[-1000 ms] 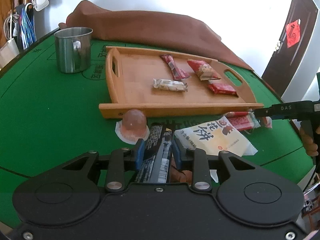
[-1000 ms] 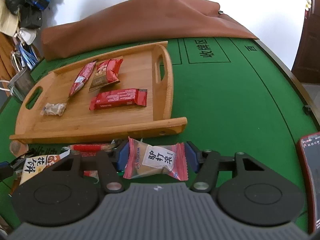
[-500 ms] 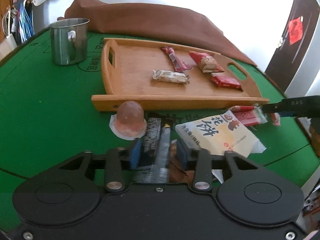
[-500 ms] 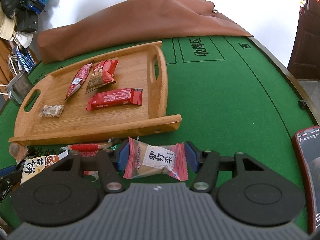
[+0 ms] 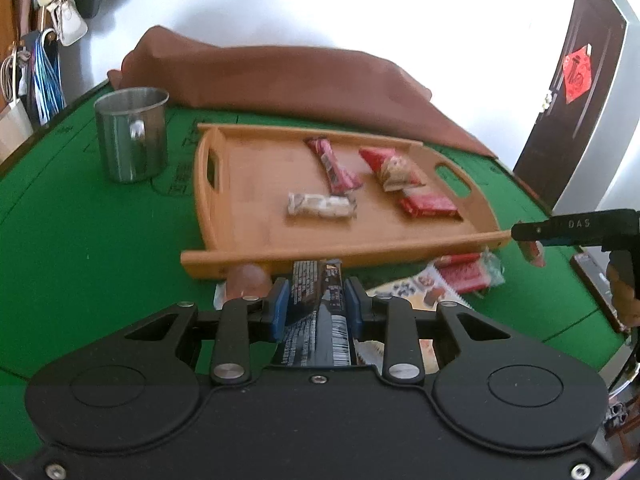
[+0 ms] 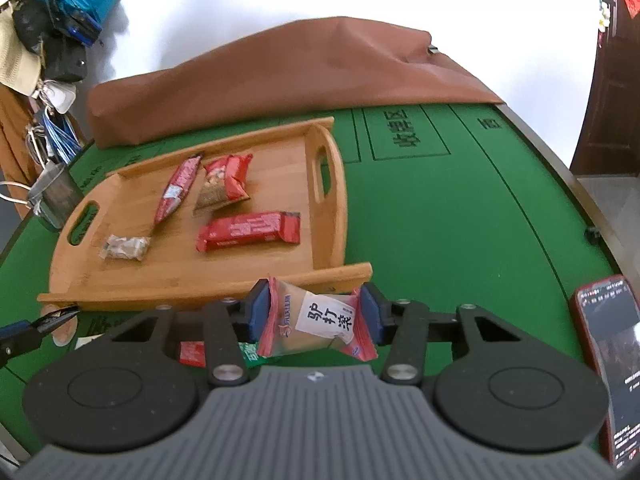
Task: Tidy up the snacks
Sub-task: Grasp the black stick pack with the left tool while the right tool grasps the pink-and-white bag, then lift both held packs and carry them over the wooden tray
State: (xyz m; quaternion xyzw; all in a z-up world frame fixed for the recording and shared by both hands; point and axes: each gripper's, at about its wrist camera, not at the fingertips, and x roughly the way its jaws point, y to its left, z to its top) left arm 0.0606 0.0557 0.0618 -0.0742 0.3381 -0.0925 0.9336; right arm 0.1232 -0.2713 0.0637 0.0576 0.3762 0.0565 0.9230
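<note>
My left gripper [image 5: 316, 304] is shut on a black snack bar [image 5: 320, 320] and holds it above the table, just in front of the wooden tray [image 5: 320, 252]. My right gripper [image 6: 314, 312] is shut on a pink snack packet [image 6: 316, 322], lifted at the tray's [image 6: 200, 280] near right corner. Several wrapped snacks lie in the tray, among them a red bar [image 6: 248, 232] and a pale nougat bar [image 5: 320, 205]. A jelly cup [image 5: 248, 278], a white biscuit pack [image 5: 416, 292] and a red packet [image 5: 466, 272] lie on the felt before the tray.
A steel mug [image 5: 132, 134] stands left of the tray. A brown cloth [image 6: 280, 80] lies along the table's far edge. A red phone [image 6: 608, 360] lies at the right table edge. The green felt [image 6: 460, 220] stretches right of the tray.
Both grippers have risen and moved toward the tray, each still holding its snack. The black bar has left the table and now hangs over the tray's front rim.
</note>
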